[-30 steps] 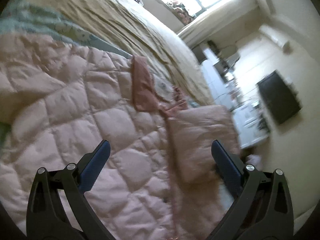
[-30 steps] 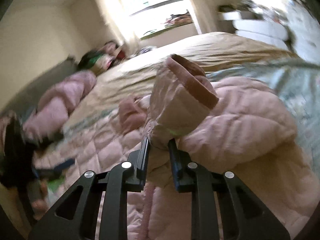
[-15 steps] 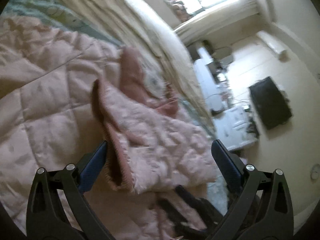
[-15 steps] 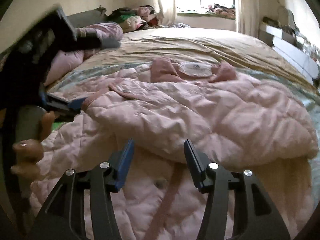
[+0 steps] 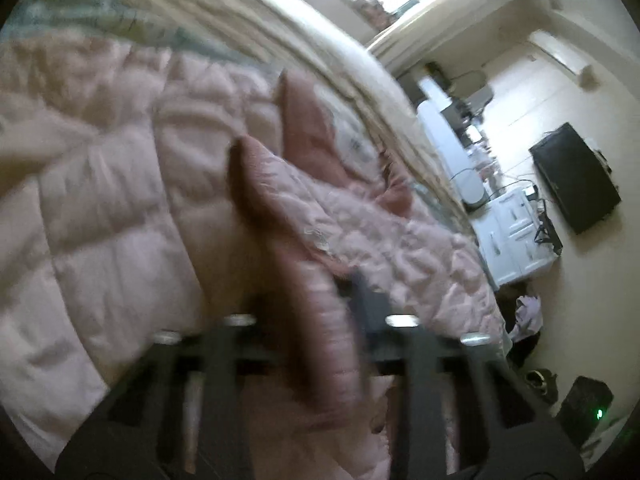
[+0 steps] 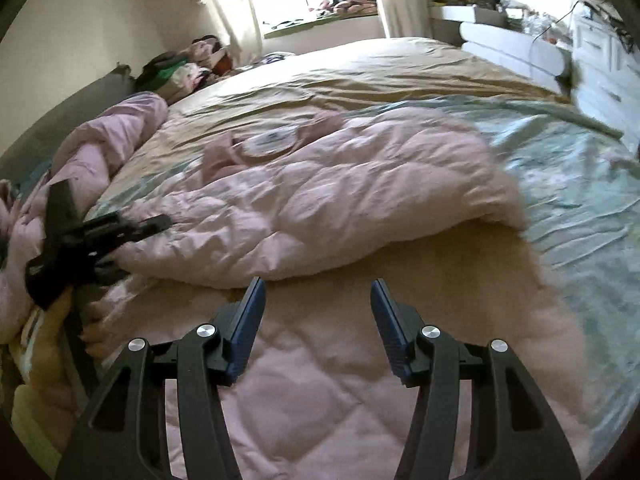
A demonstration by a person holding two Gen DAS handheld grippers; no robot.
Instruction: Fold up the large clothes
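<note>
Low in the frame, our right gripper [image 6: 316, 312] hovers spread over the quilted pink padded coat [image 6: 320, 200] across the tan bedsheet [image 6: 360, 68], while our left gripper [image 5: 312, 304] pinches its darker pink cuff [image 5: 316, 320].

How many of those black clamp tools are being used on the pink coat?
2. The right gripper hovers open above the pink quilted coat; the left gripper grips the folded sleeve's cuff on the coat's left side.
</note>
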